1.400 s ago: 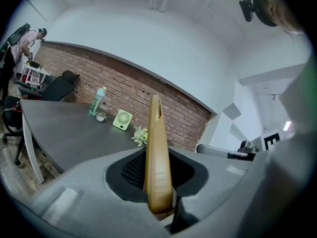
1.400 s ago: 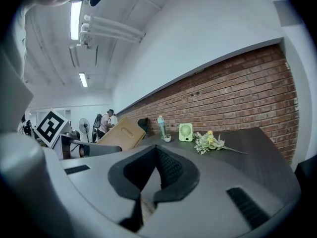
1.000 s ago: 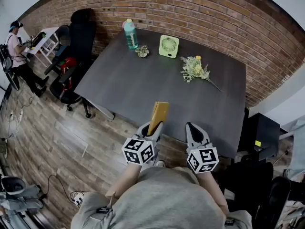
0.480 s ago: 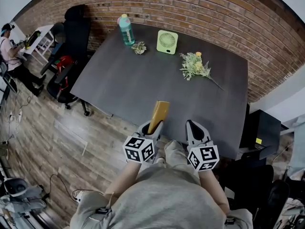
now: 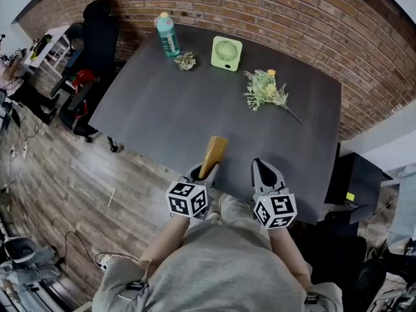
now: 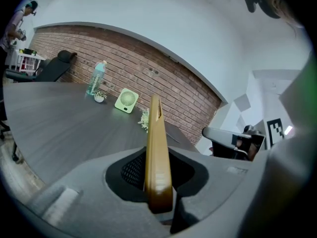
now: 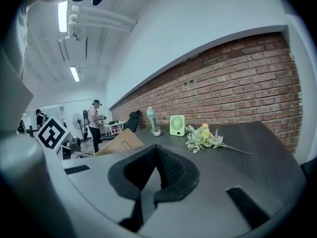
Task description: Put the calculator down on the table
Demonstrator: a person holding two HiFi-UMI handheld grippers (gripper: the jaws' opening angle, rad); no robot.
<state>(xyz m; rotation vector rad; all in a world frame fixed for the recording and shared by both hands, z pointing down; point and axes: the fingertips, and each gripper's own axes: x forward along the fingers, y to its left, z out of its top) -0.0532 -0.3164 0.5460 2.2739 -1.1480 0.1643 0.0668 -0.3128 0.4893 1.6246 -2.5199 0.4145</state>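
Note:
A flat tan calculator [image 5: 212, 156] stands on edge between the jaws of my left gripper [image 5: 205, 173], which is shut on its lower end. It sticks out forward over the near edge of the dark grey table [image 5: 162, 109]. In the left gripper view the calculator [image 6: 157, 148] shows edge-on, clamped by the black pads [image 6: 132, 170]. My right gripper [image 5: 263, 169] hovers beside it to the right, over the same table edge, with its jaws together and nothing in them. The right gripper view shows the calculator [image 7: 119, 143] to the left of the right gripper [image 7: 156, 175].
At the table's far side stand a teal bottle [image 5: 168, 35], a small plant [image 5: 185, 60], a green desk fan [image 5: 226, 52] and a sprig of flowers [image 5: 263, 91]. Black office chairs [image 5: 91, 51] stand at the left. A black cabinet [image 5: 354, 181] stands at the right.
Both grippers have moved forward and a little down toward the table's near edge. The calculator stays clamped in the left one. The right jaws stay together.

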